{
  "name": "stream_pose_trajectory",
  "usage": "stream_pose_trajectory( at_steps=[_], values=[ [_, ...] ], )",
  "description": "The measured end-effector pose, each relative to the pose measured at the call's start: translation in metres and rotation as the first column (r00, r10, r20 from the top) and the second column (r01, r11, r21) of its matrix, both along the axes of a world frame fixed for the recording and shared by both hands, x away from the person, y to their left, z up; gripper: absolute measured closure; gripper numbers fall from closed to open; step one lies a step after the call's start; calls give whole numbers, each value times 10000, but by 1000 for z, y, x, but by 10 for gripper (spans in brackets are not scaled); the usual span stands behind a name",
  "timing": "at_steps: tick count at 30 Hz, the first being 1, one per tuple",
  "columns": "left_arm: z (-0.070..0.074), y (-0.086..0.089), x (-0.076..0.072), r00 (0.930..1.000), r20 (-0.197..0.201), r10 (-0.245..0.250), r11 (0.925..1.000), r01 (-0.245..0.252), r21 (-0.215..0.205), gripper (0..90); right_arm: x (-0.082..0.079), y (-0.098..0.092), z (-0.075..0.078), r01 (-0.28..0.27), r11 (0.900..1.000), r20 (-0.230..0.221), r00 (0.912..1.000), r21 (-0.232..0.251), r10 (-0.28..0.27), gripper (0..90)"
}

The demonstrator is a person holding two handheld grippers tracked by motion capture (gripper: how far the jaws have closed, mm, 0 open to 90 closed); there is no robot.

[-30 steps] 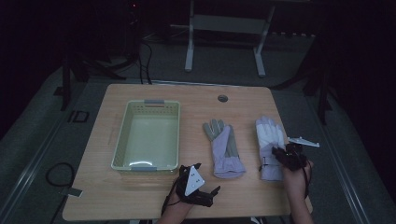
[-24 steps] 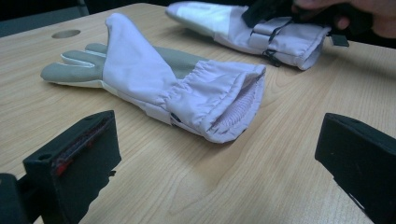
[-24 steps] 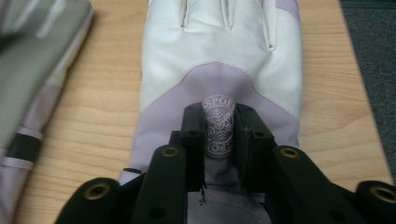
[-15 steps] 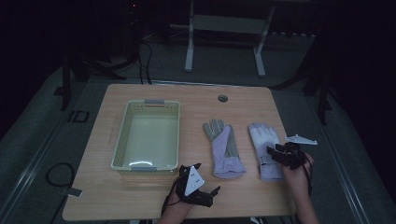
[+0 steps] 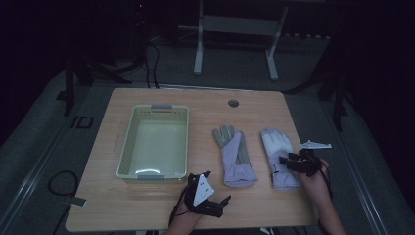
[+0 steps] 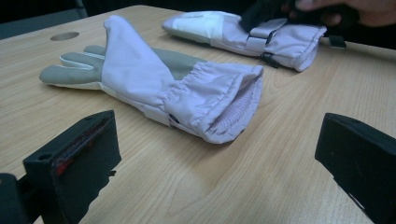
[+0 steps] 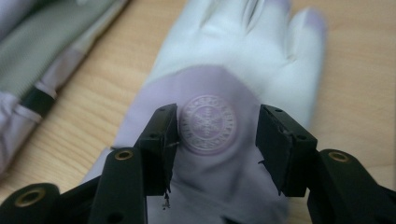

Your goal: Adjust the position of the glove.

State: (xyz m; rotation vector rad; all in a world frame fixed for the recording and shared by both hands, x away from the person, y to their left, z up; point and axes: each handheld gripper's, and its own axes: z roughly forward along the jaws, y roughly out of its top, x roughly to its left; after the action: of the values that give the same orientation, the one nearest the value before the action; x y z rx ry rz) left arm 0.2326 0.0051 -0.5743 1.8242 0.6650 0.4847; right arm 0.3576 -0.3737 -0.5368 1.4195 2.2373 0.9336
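Lilac right glove (image 5: pixel 280 159) just released, right gripper (image 7: pixel 212 140) jaws half-spread, empty; next, regrasp toward left basket (image 5: pixel 128 147).

Two lilac winter gloves (image 5: pixel 237 159) (image 5: pixel 281 159) lie on the table (image 5: pixel 254 110). One pale green plastic basket (image 5: pixel 128 156) stands beside them.

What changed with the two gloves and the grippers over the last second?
The right hand-held gripper dragged the right-hand lilac and white padded glove leftward, nearer the lilac and grey padded glove. Its jaws have just been opening and now straddle that glove's snowflake badge without pinching it. The left hand-held gripper, the grey-palmed glove and the pale green plastic basket stayed put.
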Motion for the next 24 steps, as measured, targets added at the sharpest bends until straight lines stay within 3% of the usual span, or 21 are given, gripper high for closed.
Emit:
stream_pose_trajectory(
  at_steps=[1,2,8,13,18,19,21,24],
  values=[
    [0,0,0,10000,22,-11,10000,10,34,2,-1,0,-3,-36,10000,34,10000,-73,36,514],
    [0,0,0,10000,21,-8,10000,8,48,2,-3,-1,-5,48,9998,33,10000,183,-49,599],
    [0,0,0,10000,-22,40,10000,-40,39,2,-6,1,-6,342,9985,86,9994,435,-346,709],
    [0,0,0,10000,-23,54,10000,-54,67,2,-8,0,4,717,9953,12,9974,648,-720,786],
    [0,0,0,10000,-15,72,10000,-72,45,2,-12,-3,26,842,9913,276,9958,1007,-874,794],
    [0,0,0,10000,-15,72,10000,-72,51,2,-14,-2,40,835,9918,462,9950,969,-883,794],
    [0,0,0,10000,-23,90,9999,-90,48,2,-15,-2,44,845,9912,503,9947,1021,-900,794],
    [0,0,0,9999,-42,104,9999,-104,7,1,-18,2,65,700,9922,776,9939,1030,-782,795]
  ],
)
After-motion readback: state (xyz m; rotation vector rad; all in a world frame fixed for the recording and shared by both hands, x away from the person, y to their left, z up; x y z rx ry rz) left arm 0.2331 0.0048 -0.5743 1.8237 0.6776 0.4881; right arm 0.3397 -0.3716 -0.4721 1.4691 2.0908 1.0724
